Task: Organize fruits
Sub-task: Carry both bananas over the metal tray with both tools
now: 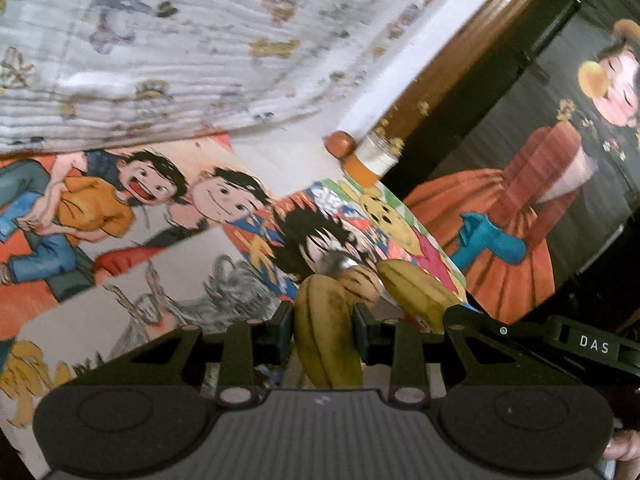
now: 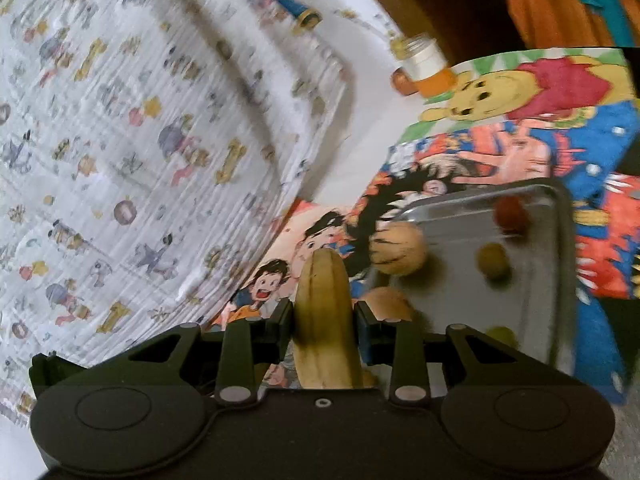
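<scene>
My left gripper (image 1: 323, 326) is shut on a spotted yellow banana (image 1: 320, 300) that stands up between its pads. Just to the right, a second banana (image 1: 416, 292) runs behind the black frame (image 1: 560, 340) of the other tool. A round tan fruit (image 1: 360, 280) shows between the two. In the right wrist view, my right gripper (image 2: 323, 326) is shut on a yellow banana (image 2: 324, 292). Ahead and to its right lies a metal tray (image 2: 560, 240) holding a tan round fruit (image 2: 396, 248), a red fruit (image 2: 510, 208) and a small green fruit (image 2: 494, 260).
Coloured cartoon drawings (image 1: 160, 200) cover the surface under the tray. A white printed cloth (image 2: 120, 140) lies bunched to the left. A small jar with an orange lid (image 2: 424, 64) lies on its side at the far edge, near a wooden border (image 1: 460, 52).
</scene>
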